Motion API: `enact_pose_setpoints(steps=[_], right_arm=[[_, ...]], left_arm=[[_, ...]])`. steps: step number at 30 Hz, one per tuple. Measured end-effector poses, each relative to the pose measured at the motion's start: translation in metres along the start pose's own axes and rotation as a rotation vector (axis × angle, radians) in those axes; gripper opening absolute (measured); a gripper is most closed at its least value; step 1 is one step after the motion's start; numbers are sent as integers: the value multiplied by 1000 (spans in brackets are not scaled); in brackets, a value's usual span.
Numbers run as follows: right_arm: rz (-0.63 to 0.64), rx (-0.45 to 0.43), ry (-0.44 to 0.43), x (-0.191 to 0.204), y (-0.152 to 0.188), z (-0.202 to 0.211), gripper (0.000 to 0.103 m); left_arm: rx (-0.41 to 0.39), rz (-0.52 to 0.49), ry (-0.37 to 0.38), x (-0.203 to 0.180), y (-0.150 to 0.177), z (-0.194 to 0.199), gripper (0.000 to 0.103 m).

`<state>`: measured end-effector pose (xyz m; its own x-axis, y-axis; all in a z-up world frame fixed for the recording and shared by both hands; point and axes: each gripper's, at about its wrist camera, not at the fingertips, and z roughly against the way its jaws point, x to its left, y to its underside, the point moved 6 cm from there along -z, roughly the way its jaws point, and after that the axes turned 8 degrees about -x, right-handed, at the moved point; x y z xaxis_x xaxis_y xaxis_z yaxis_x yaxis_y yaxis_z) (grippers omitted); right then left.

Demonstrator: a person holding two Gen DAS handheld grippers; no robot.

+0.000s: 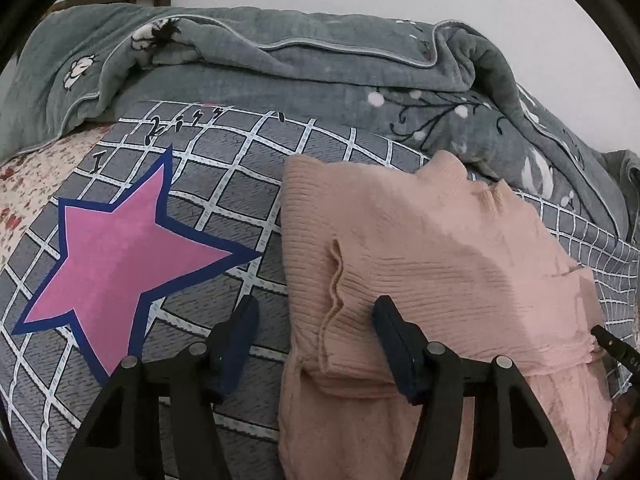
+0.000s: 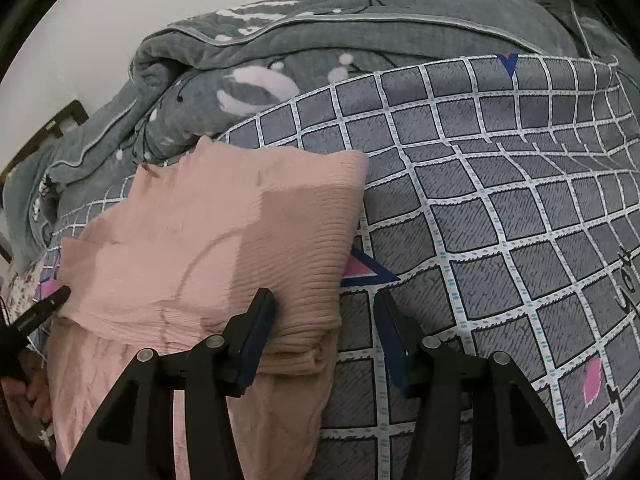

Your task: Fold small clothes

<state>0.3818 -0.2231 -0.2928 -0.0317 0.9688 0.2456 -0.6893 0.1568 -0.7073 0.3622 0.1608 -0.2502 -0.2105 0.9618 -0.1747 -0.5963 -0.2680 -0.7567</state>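
A pink ribbed knit garment (image 1: 432, 256) lies partly folded on the grey checked bed sheet (image 1: 224, 208); it also shows in the right wrist view (image 2: 208, 240). My left gripper (image 1: 316, 320) is open, straddling the garment's left folded edge, its right finger on the knit. My right gripper (image 2: 324, 316) is open over the garment's right folded edge, its left finger on the knit. The tip of the right gripper (image 1: 612, 342) shows at the left view's right edge, and the left gripper's tip (image 2: 44, 308) at the right view's left edge.
A rumpled grey quilt (image 1: 304, 72) with white flower prints is bunched along the back of the bed, also in the right wrist view (image 2: 280, 60). A large pink star (image 1: 124, 252) is printed on the sheet left of the garment. A white wall stands behind.
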Motion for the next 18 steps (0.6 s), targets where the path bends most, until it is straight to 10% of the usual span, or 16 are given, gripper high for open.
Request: enact_pose_setpoints(steps=[18], right_arm=[[18,-31,19,4,1,5,49]], left_arm=[[-25,-26,-32,-3,2,1,59]])
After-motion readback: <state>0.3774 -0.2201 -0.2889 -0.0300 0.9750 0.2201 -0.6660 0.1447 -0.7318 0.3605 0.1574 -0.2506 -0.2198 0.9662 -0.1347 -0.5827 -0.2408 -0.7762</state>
